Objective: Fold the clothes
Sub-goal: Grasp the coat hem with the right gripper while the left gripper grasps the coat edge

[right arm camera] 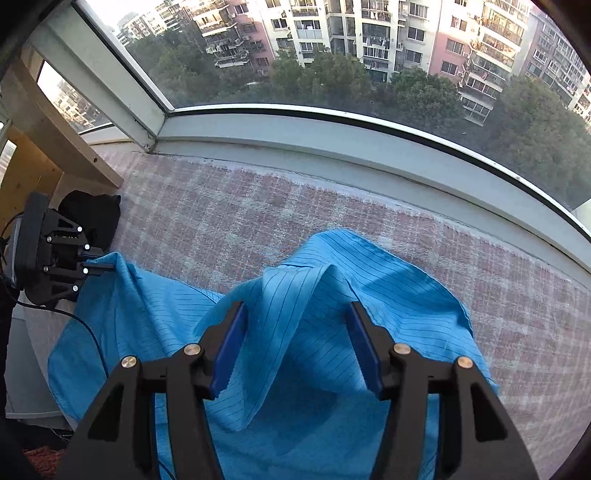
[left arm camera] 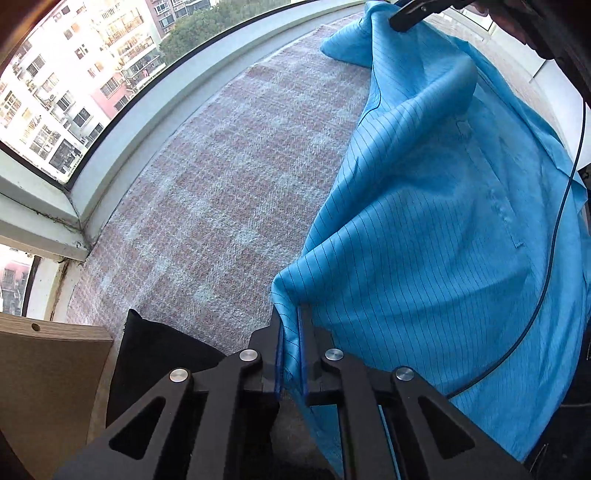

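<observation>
A wide window (left arm camera: pixel 55 92) overlooking apartment blocks runs along the far edge of a bay ledge covered by a pink-and-white checked blanket (left arm camera: pixel 207 192). From the left wrist, a blue pinstriped garment (left arm camera: pixel 424 229) lies heaped toward the blanket's right side, one edge lifted off it. The left gripper (left arm camera: pixel 291 350) is clenched on that edge, the thin cloth pinched flat between its blue pads. At the top of this view the right gripper's (left arm camera: pixel 413 13) dark tip sits over the garment's far part. A black cloth (left arm camera: pixel 155 354) lies at the blanket's near left corner beside a wooden board (left arm camera: pixel 48 376).

From the right wrist, the same garment (right arm camera: pixel 295 350) spreads across the blanket's near edge, rising in a soft peaked fold. The right gripper (right arm camera: pixel 295 325) stands released, its pads on either side of that fold without pressing it. The left gripper (right arm camera: pixel 99 267) grips the cloth's left corner.

The fabric looks light, limp and somewhat slick; hems and corners appear the surest holds.
</observation>
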`<state>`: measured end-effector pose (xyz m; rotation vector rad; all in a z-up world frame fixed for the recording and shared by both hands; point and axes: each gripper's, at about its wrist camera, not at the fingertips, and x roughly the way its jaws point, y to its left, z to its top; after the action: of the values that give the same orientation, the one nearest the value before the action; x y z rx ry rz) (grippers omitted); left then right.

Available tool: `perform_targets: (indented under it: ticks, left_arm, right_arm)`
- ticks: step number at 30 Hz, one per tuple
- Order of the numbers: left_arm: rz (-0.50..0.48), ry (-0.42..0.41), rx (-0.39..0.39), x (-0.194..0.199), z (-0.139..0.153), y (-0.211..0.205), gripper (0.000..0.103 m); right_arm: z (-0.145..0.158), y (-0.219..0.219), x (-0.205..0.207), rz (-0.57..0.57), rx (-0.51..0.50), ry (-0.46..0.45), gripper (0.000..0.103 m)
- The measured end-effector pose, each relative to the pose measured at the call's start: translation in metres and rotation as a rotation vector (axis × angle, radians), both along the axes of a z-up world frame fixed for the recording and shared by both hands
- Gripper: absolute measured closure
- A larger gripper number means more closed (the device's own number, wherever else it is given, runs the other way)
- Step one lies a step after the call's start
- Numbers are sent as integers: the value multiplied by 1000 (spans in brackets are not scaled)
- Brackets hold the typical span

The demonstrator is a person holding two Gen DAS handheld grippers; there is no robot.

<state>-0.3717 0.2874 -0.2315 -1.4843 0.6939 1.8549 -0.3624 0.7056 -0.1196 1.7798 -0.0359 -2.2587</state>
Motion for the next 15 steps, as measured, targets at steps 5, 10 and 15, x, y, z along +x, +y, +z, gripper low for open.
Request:
perform_targets:
  ticks: [5, 10, 15]
  left_arm:
    - [53, 87, 45, 18, 19, -14, 100]
    - [111, 215, 93, 54, 49, -40, 101]
    - [215, 181, 57, 29, 28, -59, 101]
  right_arm:
    - [4, -8, 6, 5, -29, 79, 97]
    - [40, 24, 13, -128, -183, 263, 100]
    - [3, 38, -24, -241, -154, 228, 100]
